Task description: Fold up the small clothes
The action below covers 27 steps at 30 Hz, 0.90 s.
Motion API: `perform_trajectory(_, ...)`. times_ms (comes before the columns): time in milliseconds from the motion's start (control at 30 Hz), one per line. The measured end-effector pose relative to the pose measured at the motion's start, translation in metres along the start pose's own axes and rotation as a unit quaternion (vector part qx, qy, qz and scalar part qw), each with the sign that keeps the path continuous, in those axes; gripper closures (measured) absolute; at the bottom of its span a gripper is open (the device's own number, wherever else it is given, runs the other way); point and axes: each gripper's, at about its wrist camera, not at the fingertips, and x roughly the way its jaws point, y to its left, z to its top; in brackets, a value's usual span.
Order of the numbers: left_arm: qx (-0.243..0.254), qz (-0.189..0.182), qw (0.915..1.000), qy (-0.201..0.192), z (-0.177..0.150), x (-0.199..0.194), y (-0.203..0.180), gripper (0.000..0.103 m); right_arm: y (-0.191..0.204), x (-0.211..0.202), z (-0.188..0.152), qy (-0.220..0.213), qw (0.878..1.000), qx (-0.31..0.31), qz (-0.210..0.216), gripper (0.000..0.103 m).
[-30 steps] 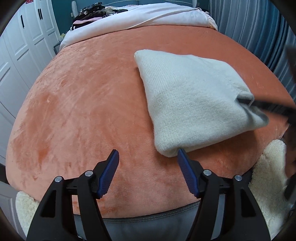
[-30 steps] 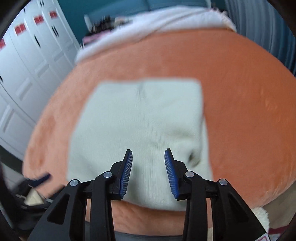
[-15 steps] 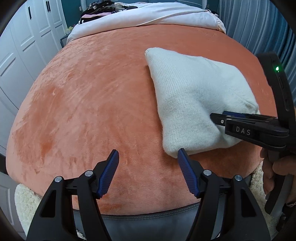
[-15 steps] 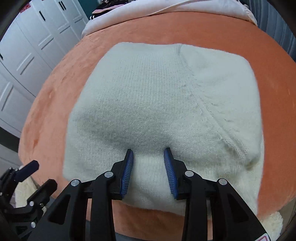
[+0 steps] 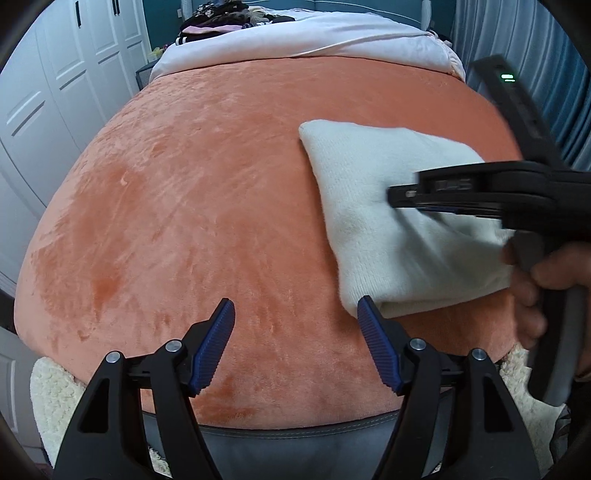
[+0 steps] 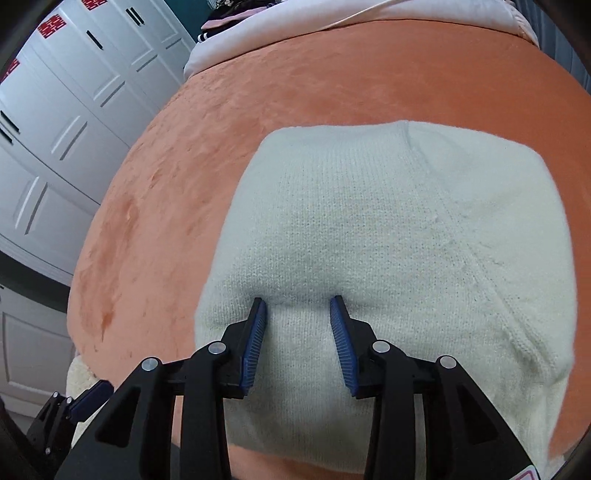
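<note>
A folded cream knit garment (image 5: 373,206) lies on the orange plush bedspread (image 5: 207,206), right of centre. My left gripper (image 5: 295,314) is open and empty, hovering over the bedspread just left of the garment's near corner. My right gripper (image 6: 298,301) is open, its fingertips (image 6: 258,310) pressing down into the top of the garment (image 6: 388,221) and denting it. It also shows from the side in the left wrist view (image 5: 410,194), lying across the garment.
White wardrobe doors (image 5: 48,92) stand on the left. A pile of dark clothes (image 5: 210,22) and a pink-white duvet (image 5: 314,40) lie at the bed's far end. A fluffy cream rug (image 5: 51,398) lies below the bed's near edge. Blue curtains (image 5: 517,40) hang on the right.
My right gripper has moved forward and down onto the garment and now presses into it. The left gripper has stayed open in about the same place.
</note>
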Motion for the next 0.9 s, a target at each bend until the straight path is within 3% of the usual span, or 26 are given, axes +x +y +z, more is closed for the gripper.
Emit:
perform_trajectory(100,-0.009,-0.016,0.9998,-0.007,0.011,-0.003,-0.001,0.031,-0.02,-0.026,-0.008,-0.062,0.998,0.026,-0.012,0.063)
perform_trajectory(200,-0.015,-0.031,0.9993,-0.014,0.022,-0.004,-0.009,0.023,-0.067,-0.063,-0.038,-0.109,0.989,0.095,-0.038,0.044)
perform_trajectory(333,-0.001,-0.042,0.999,-0.014,0.03,0.002,-0.028,0.021,-0.111,-0.05,-0.068,-0.067,0.985,0.153,-0.051,0.042)
perform_trajectory(400,0.006,-0.044,0.9989,-0.014,0.032,0.002,-0.037,0.021,-0.116,-0.039,-0.074,-0.057,0.987,0.142,-0.041,0.065)
perform_trajectory(433,0.008,-0.044,0.9989,-0.014,0.033,0.001,-0.04,0.021,-0.115,-0.04,-0.072,-0.057,0.988,0.134,-0.049,0.091)
perform_trajectory(533,0.021,-0.036,0.9988,-0.024,0.035,-0.003,-0.044,0.02,-0.118,-0.074,-0.066,-0.123,0.983,0.138,-0.023,0.092)
perform_trajectory(600,0.023,-0.027,0.999,-0.026,0.035,0.0,-0.045,0.018,-0.123,-0.085,-0.066,-0.134,0.982,0.128,-0.034,0.092)
perform_trajectory(733,0.019,-0.031,0.9993,0.002,0.034,0.017,-0.049,0.018,-0.149,-0.029,-0.08,-0.038,0.991,0.12,-0.055,0.093)
perform_trajectory(800,0.026,-0.031,0.9991,0.009,0.036,0.021,-0.054,0.018,-0.144,-0.038,-0.079,-0.056,0.99,0.118,-0.055,0.09)
perform_trajectory(833,0.029,-0.028,0.9992,0.008,0.037,0.022,-0.055,0.017,-0.142,-0.046,-0.076,-0.064,0.989,0.126,-0.051,0.084)
perform_trajectory(900,0.029,-0.031,0.9991,0.006,0.043,0.024,-0.058,0.015,-0.139,-0.06,-0.071,-0.089,0.985,0.138,-0.055,0.056)
